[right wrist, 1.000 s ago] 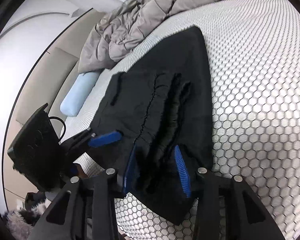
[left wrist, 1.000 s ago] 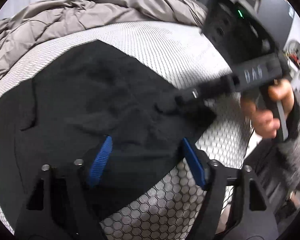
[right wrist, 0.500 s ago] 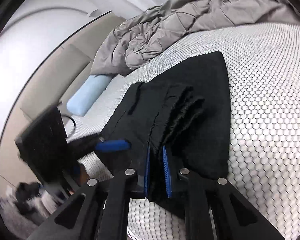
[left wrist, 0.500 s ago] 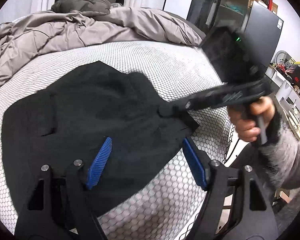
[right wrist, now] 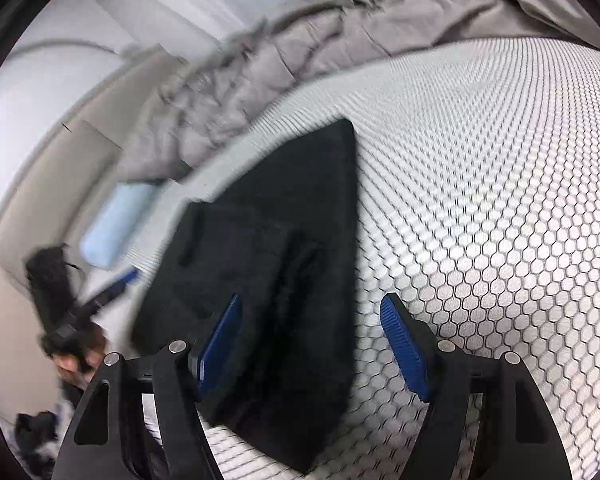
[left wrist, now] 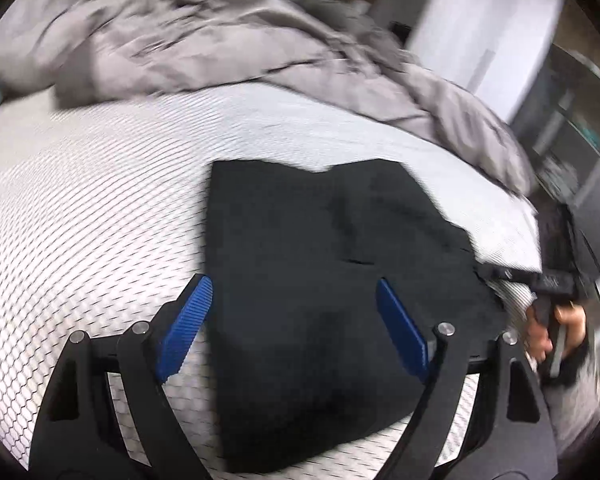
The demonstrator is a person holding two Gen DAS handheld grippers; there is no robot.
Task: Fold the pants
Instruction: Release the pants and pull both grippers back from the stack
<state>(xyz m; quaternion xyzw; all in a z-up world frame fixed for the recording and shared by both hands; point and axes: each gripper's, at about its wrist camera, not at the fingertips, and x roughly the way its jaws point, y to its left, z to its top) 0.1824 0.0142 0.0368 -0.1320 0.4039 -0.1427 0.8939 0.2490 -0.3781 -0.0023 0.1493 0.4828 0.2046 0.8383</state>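
Pants (left wrist: 332,280) folded on mattress (left wrist: 100,200) (blurred)

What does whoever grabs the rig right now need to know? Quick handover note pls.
Left hand-held gripper: jaws opening, nothing pinched; it hangs above the near-left part of the black pants.
Right hand-held gripper: jaws opening, pads off the cloth, over the near edge of the pants.
Pants: lying on the honeycomb-patterned mattress, doubled into a compact stack with layered edges showing. Grey duvet is bunched behind, light-blue pillow off to the side.
Done: at least one fold laid down and let go.
Left: probably one more fold or smoothing; blur makes it hard to judge how neat the stack is.
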